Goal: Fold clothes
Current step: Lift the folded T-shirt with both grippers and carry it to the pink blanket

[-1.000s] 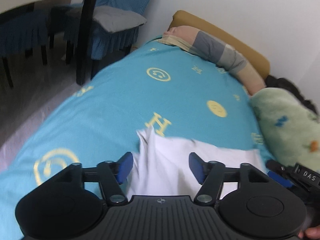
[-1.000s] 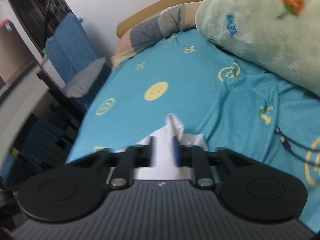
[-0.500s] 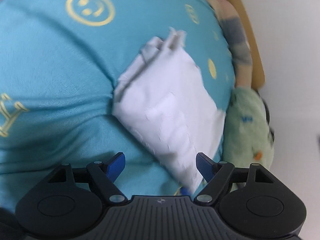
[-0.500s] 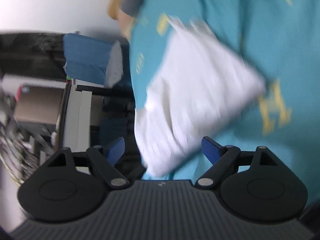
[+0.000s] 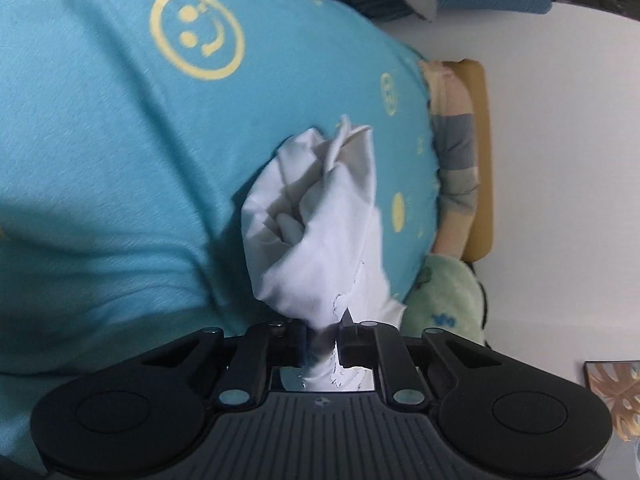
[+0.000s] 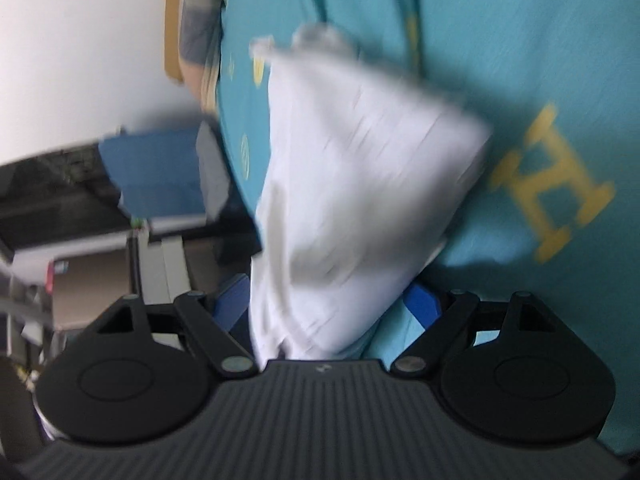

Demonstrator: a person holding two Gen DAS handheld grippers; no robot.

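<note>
A white cloth (image 5: pixel 320 232) is lying bunched on a teal sheet (image 5: pixel 100 200), and you are gripping its near end with your left gripper (image 5: pixel 322 346). The jaws are closing and the black fingers (image 5: pixel 354 344) are pressing on a gathered wad of the cloth, which is passing between them and back toward the gripper body. Ahead of those fingers the cloth is rising in soft folds, ending in a crumpled tip far in front.

In the right wrist view the same cloth (image 6: pixel 360 184) is showing as a wide, blurred white shape running forward from between the fingers of your right gripper (image 6: pixel 326 306). Its blue pads (image 6: pixel 420 304) are standing far apart, one on each side of the cloth's near end; the left pad is right at the cloth's edge, but the blur is too strong to tell whether either pad is touching it.

The sheet is spreading out to the left of and ahead of your left fingers, printed with a yellow smiley (image 5: pixel 196 32). To the right of your right fingers a yellow letter H (image 6: pixel 548 184) is showing on it. Far ahead and to the right of your left fingers, a striped pillow (image 5: pixel 454 160) is lying against a tan headboard (image 5: pixel 482 160), with a green blanket (image 5: pixel 440 296) nearer. Beyond is a white wall (image 5: pixel 568 160).
</note>
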